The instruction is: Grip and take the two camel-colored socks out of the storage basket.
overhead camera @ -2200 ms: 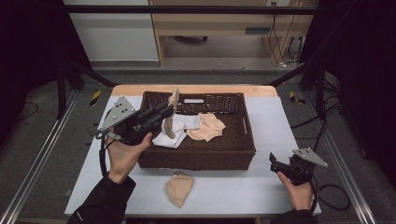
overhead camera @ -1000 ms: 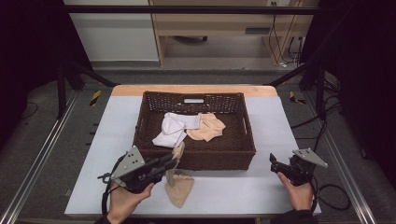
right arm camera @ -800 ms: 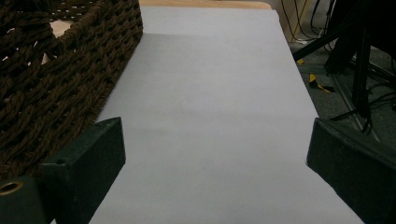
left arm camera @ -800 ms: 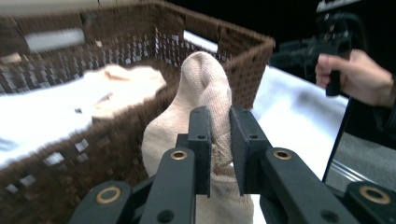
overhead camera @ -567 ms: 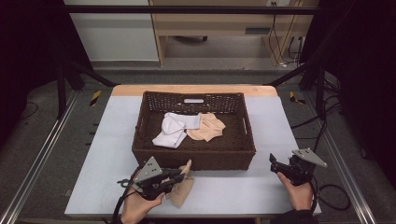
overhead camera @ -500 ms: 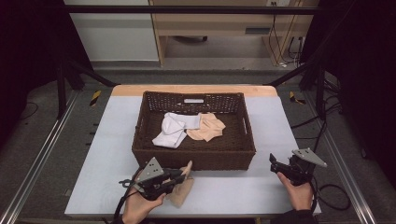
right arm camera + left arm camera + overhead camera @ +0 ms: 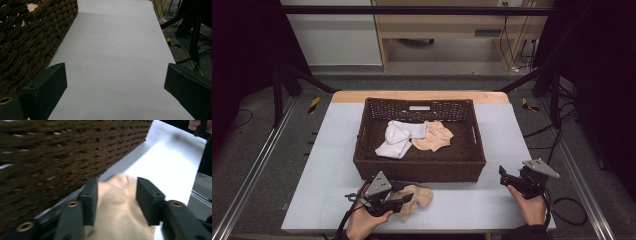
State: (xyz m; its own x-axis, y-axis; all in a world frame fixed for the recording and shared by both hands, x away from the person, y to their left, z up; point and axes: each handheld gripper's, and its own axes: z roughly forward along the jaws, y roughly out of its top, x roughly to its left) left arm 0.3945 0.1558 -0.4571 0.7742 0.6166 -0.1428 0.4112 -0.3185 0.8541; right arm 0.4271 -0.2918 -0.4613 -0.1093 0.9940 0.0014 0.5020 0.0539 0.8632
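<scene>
Left gripper (image 7: 404, 200) sits low at the near table edge, about 7 o'clock from the basket in the high view. Its jaws are apart, straddling a beige crumpled fabric piece (image 7: 416, 199). In the left gripper view the same cloth (image 7: 117, 207) lies between the two black jaws with visible gaps at both pads, so it is released, not clamped. Whether the pads touch the cloth at all: can't tell. The cloth lies flat on the table, just in front of the basket's near wall.

Right gripper (image 7: 503, 175) is at the near right, roughly 4 o'clock from the basket, held in the person's right hand (image 7: 531, 205). Jaws are spread wide in the right gripper view (image 7: 115, 80), with nothing between them but bare table.

Dark brown woven wicker basket (image 7: 419, 167) sits mid-table, rectangular, with handle cut-outs in its walls. Inside is a white folded cloth (image 7: 397, 140) toward 9 o'clock and a second beige cloth (image 7: 432, 137) toward 3 o'clock; the two are touching.

Pale grey-blue table top (image 7: 327, 165) has a wooden edge strip at 12 o'clock. Beyond it are a grey floor, black frame legs, and cables at 1–2 o'clock.
</scene>
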